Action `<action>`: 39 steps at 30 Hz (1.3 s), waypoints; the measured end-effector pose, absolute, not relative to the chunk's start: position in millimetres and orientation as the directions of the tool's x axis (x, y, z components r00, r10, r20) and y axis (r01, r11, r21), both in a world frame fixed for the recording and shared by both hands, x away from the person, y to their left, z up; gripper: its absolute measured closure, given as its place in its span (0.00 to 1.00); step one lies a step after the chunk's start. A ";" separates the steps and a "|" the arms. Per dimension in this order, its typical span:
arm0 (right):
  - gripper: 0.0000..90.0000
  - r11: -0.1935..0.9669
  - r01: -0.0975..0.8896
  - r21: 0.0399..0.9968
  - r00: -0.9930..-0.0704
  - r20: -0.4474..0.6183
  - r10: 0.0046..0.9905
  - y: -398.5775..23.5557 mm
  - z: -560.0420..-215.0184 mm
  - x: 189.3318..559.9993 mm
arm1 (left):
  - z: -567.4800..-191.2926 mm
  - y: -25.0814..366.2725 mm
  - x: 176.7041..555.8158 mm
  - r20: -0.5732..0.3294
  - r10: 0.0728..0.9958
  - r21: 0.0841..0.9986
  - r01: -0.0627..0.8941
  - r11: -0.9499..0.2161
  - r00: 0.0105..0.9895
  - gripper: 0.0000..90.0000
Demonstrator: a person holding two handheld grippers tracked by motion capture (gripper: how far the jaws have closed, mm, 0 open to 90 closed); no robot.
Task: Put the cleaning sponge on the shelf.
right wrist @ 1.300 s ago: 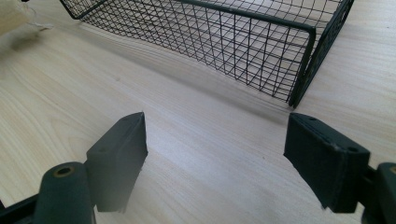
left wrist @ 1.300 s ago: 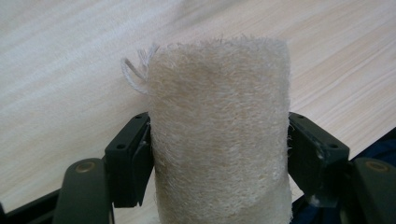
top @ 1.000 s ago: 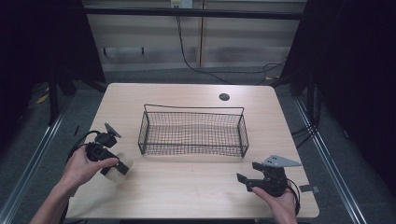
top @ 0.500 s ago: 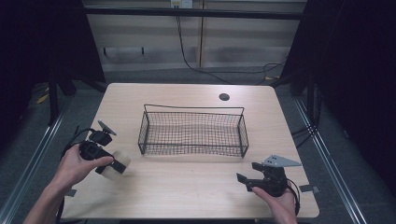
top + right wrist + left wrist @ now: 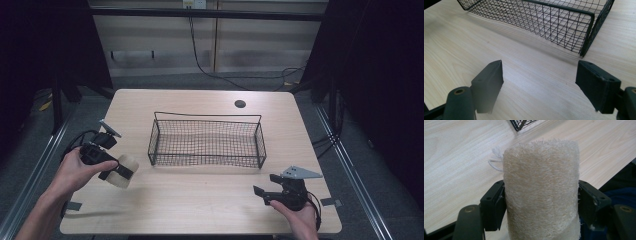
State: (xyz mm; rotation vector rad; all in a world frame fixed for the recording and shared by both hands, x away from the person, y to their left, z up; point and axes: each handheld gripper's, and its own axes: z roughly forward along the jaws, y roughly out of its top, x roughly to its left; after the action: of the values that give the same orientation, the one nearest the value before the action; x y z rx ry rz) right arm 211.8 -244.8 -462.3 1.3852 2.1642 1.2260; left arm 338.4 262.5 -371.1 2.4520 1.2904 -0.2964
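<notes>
— High view first, from the left: how far along am I?

— My left gripper point(image 5: 116, 169) is clamped on the loofah roll point(image 5: 124, 170), held over the left part of the surface point(image 5: 200, 200), just short of the wire basket point(image 5: 206, 141). In the left gripper view the jaws press both sides of the loofah roll point(image 5: 541, 190), whose fibres bulge out above them, so I judge the pickup done.

— And what is left?

— The carry and the drop, I reckon. The wire basket sits in the middle of the surface with nothing in it that I can see, and the roll is still outside its left wall.

— Your other side?

— My right gripper point(image 5: 261, 194) rests low near the front right edge, jaws apart and holding nothing. The right gripper view shows bare wood between them and a corner of the wire basket point(image 5: 584, 32) ahead.
</notes>
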 end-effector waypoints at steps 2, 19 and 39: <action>0.24 0.175 0.598 0.782 -0.495 0.188 0.848 -244.7 -462.2 211.7 | -368.6 262.7 339.2 -0.348 0.750 0.210 0.827 -0.522 0.562 0.34; 0.24 0.168 0.602 0.780 -0.489 0.195 0.850 -245.5 -462.2 211.1 | -335.3 257.0 341.4 -0.349 0.711 0.249 0.791 -0.558 0.611 0.34; 0.24 0.164 0.599 0.784 -0.493 0.201 0.846 -245.4 -461.8 211.0 | -310.1 239.7 351.7 -0.349 0.696 0.237 0.777 -0.583 0.628 0.34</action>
State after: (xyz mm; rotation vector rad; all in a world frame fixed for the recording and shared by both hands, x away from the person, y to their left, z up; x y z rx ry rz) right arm 211.0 -245.4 -461.8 1.3912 2.1605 1.2420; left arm 351.7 239.7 -310.1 2.4864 1.1751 -0.3099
